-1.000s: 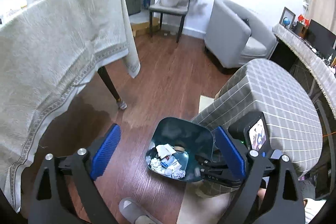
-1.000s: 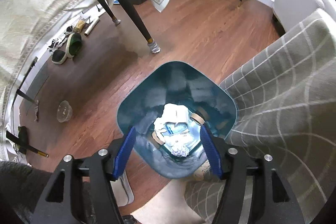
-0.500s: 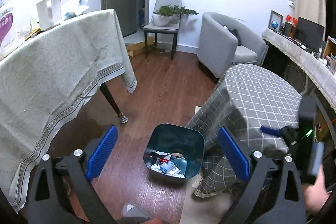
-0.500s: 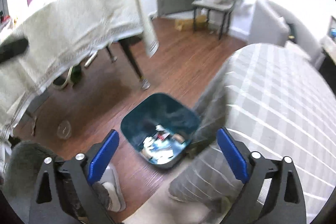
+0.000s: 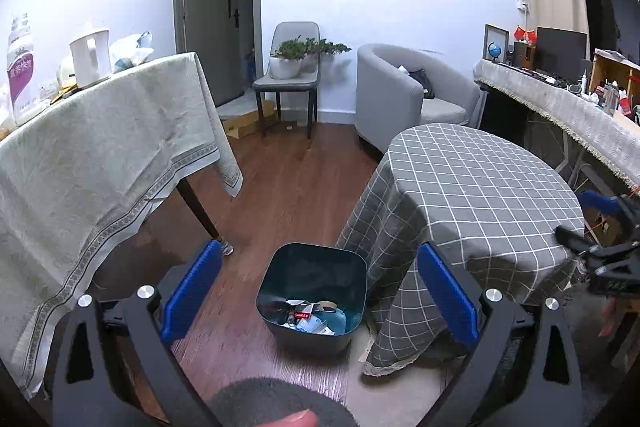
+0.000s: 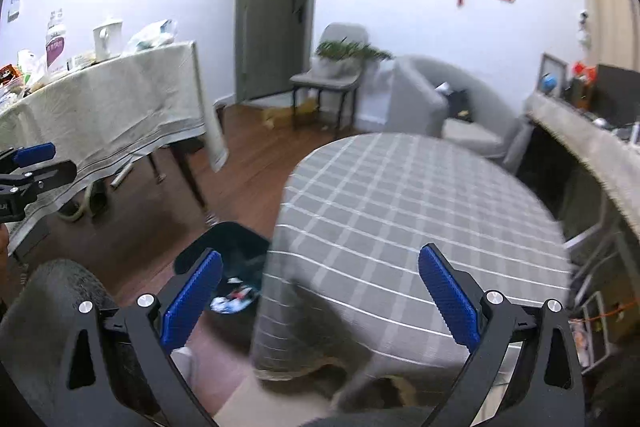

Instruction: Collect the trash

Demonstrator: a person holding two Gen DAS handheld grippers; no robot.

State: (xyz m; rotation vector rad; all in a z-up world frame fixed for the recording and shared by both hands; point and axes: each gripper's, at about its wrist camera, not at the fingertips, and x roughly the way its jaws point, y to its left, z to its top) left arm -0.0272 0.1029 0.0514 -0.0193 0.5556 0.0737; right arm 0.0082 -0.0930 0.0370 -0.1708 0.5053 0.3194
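Beside the checked table, the bin holds trash; both tongs, left and right, gape wide, pinching nothing.

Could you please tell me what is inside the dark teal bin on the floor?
The bin holds crumpled paper and wrappers heaped at its bottom, one red. Anything beneath that heap is covered.

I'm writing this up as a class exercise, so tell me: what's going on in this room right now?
A person holds a grabbing tool in each hand and is collecting trash. The left tool and the right tool are both wide open with nothing between their blue pads; the right one's jaws have just been opening. A dark bin stands on the wooden floor beside the checked-cloth table, already holding crumpled paper and wrappers. That tabletop looks bare.
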